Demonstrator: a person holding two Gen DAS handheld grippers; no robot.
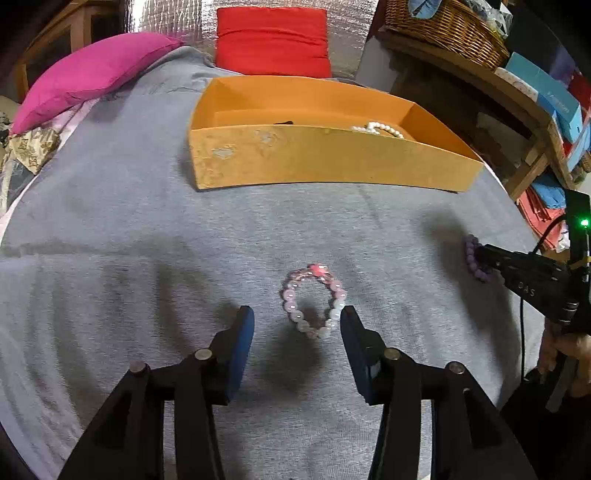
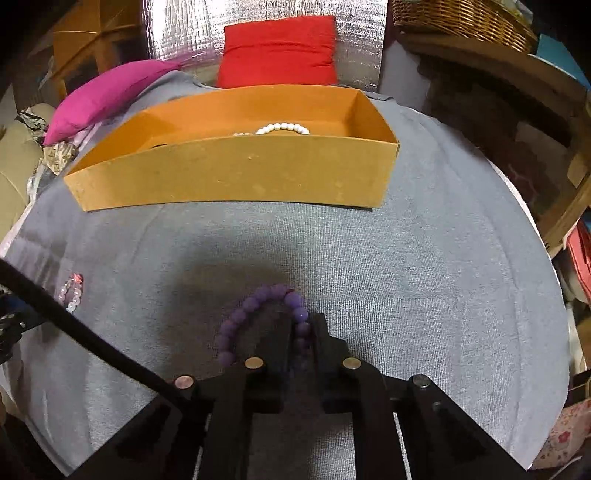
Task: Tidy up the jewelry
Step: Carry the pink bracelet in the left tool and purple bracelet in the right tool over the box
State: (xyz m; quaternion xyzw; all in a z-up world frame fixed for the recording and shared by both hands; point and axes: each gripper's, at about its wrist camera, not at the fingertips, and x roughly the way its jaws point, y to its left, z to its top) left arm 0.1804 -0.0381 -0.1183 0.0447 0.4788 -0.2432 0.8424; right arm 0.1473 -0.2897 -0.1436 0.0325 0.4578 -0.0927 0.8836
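Note:
A pink bead bracelet [image 1: 314, 301] lies on the grey cloth [image 1: 147, 229]. My left gripper [image 1: 297, 321] is open just above it, its right finger [image 1: 351, 332] close beside the beads. The bracelet also shows at the left edge of the right wrist view [image 2: 72, 291]. My right gripper [image 2: 300, 325] is shut on a purple bead bracelet [image 2: 255, 306] near the cloth; in the left wrist view that bracelet [image 1: 474, 258] hangs from the right gripper's tip. An orange box [image 1: 325, 162] [image 2: 236, 177] stands further back, with a white pearl bracelet [image 1: 380, 129] [image 2: 282, 128] inside.
A pink pillow [image 1: 92, 74] and a red pillow [image 1: 273, 40] lie behind the box. A wicker basket [image 1: 447, 29] sits on wooden shelves [image 1: 517, 110] at the right, with blue boxes [image 1: 554, 99]. The cloth's right edge drops off near the shelves.

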